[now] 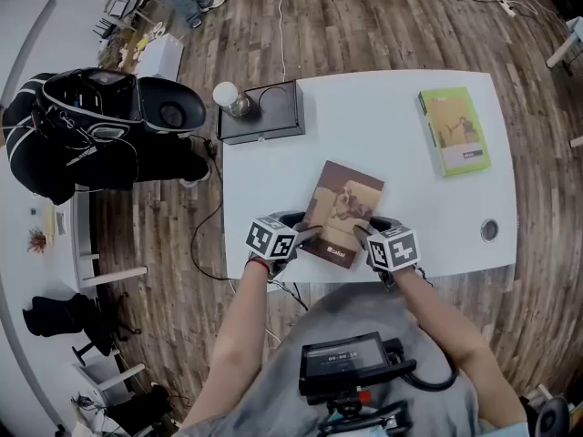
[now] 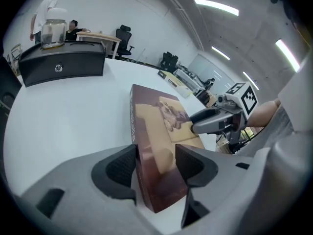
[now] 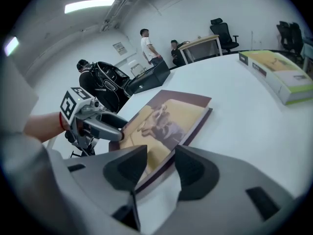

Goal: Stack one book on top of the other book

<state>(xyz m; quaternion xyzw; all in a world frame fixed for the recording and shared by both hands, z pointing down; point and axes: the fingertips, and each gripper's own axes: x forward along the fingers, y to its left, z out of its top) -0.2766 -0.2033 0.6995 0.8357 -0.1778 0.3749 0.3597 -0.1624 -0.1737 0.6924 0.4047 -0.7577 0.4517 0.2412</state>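
**Brown book in a two-sided grip, green book waiting across the table**

The brown book (image 1: 344,209) lies at the near edge of the table (image 1: 364,116), its near end clamped from both sides. The left hand-held gripper (image 2: 154,166) is closed on the spine corner, and the right hand-held gripper (image 3: 161,168) is pinching the opposite edge. The green book (image 1: 454,130) lies flat at the far right, well apart.

To my eye this is the carry. It would go best with both grips level and travelling together, so the slab does not twist. The book should be lifted clear of the green one's thickness, squared above it, and let go by both sides at once.

The brown book is a thick, square-spined block with a smooth cover and a tan picture panel. The green one is flatter and boxy, with pale page edges. The pads are ribbed black rubber and the table is slick white, so a sliding book would find little friction. A black box (image 1: 264,112) sits at the far left corner, out of the way.
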